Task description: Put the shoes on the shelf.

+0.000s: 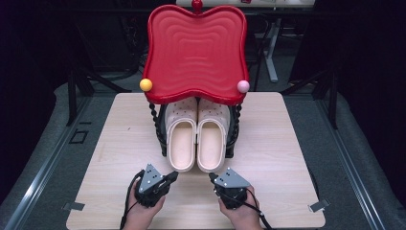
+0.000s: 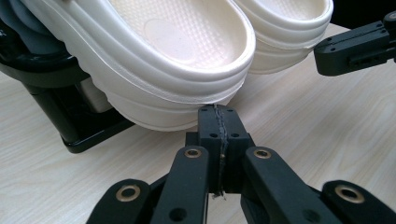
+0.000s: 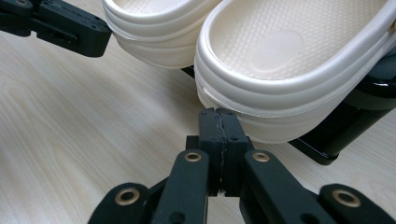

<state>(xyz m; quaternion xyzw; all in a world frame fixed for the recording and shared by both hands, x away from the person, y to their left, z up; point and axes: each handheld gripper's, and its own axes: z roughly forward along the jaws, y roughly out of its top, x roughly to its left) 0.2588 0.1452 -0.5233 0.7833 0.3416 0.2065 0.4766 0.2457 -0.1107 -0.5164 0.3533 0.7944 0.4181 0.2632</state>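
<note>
In the left gripper view, the left gripper (image 2: 218, 122) is holding its two black fingers (image 2: 208, 128) pressed flat together with nothing between them, at the lower centre of the frame. Their tips are sitting just under the rounded heel of the left cream foam clog (image 2: 154, 60), very near it; whether they are touching cannot be told. In the right gripper view, the right gripper (image 3: 219, 126) is likewise keeping its fingers (image 3: 231, 130) closed on nothing, lower centre, tips just below the heel of the right cream foam clog (image 3: 289, 70).

In the high view, the two clogs are lying side by side at the middle of the frame, their open heels pointing toward the bottom edge and their perforated toes tucked under the glossy red wavy-edged plastic tray (image 1: 196, 50). Their long axes are running top to bottom. They are resting on the lower level of a black twisted-post stand (image 1: 160, 132), which is carrying the tray above, with a yellow ball (image 1: 146, 85) and a pink ball (image 1: 243, 86) at the tray's near corners.

Everything is standing on a pale wood-grain desk (image 1: 287, 143). Around it, grey floor and dark surroundings are showing.
</note>
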